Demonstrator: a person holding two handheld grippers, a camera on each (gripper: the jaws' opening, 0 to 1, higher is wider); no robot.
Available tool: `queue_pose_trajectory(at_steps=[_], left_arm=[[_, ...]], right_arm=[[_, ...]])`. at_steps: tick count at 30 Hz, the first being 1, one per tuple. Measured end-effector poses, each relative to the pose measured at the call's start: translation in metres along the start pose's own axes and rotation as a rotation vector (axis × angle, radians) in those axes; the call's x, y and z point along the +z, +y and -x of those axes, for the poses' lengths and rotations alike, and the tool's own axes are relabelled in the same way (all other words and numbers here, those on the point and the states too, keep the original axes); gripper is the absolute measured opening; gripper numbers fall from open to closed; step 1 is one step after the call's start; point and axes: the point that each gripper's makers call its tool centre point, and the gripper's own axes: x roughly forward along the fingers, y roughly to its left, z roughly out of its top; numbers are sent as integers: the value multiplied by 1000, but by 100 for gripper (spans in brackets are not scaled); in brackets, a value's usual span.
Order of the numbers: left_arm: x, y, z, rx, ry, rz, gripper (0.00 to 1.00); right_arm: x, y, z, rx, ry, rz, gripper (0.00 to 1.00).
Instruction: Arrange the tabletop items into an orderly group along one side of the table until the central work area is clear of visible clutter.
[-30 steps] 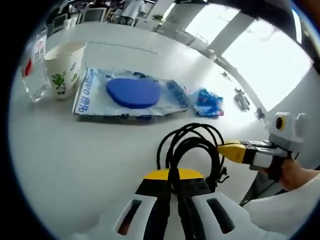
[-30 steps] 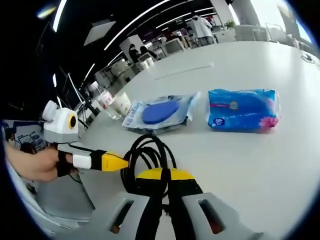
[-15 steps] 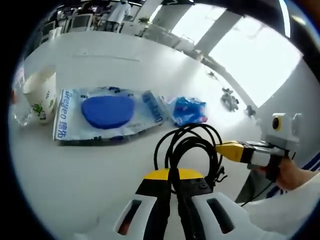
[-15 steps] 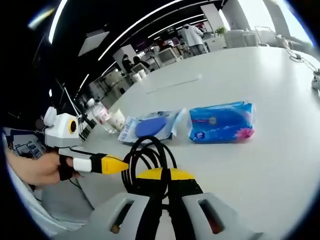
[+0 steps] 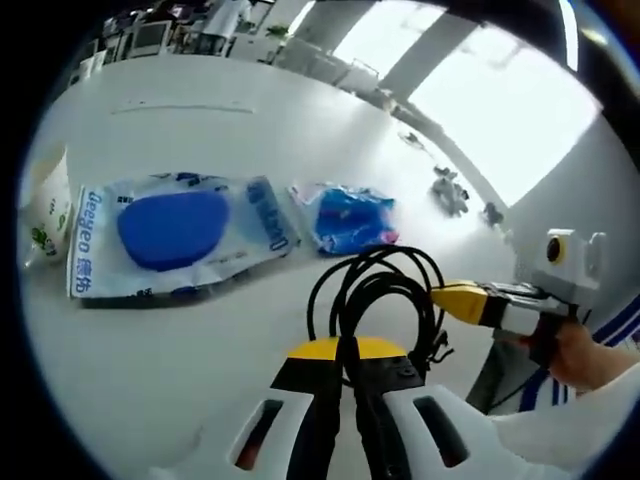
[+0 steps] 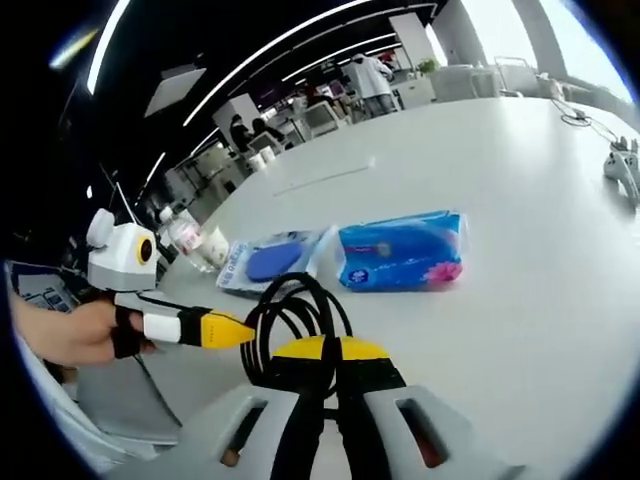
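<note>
A coiled black cable [image 5: 375,290] loops up from my left gripper [image 5: 345,350], whose jaws are shut on it. My right gripper [image 5: 470,302] comes in from the right, its yellow tip at the same coil. In the right gripper view the cable [image 6: 295,320] rises from my right gripper [image 6: 330,350], also shut on it, and the left gripper [image 6: 215,328] meets the coil from the left. On the white table [image 5: 200,120] lie a blue pad in a clear packet [image 5: 175,230] and, beside it, a blue tissue pack [image 5: 350,215]. A paper cup [image 5: 45,215] stands left of the packet.
A clear glass [image 6: 185,235] stands by the cup [image 6: 213,245] near the table's left end. Small white items with a cord [image 6: 622,165] lie at the far right of the table. A hand [image 6: 70,335] holds the left gripper. People and desks fill the background.
Both views have swung: the cup has slid to the left edge of the left gripper view, and the tissue pack looks smaller in the right gripper view. Both grips on the cable are unchanged.
</note>
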Motion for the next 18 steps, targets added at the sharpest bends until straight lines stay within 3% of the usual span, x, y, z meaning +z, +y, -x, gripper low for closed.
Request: queue_pose_trajectory(at_steps=[18], left_arm=[[-6, -3, -25, 11, 59, 10, 0]], right_arm=[[-10, -31, -12, -51, 48, 11, 0]])
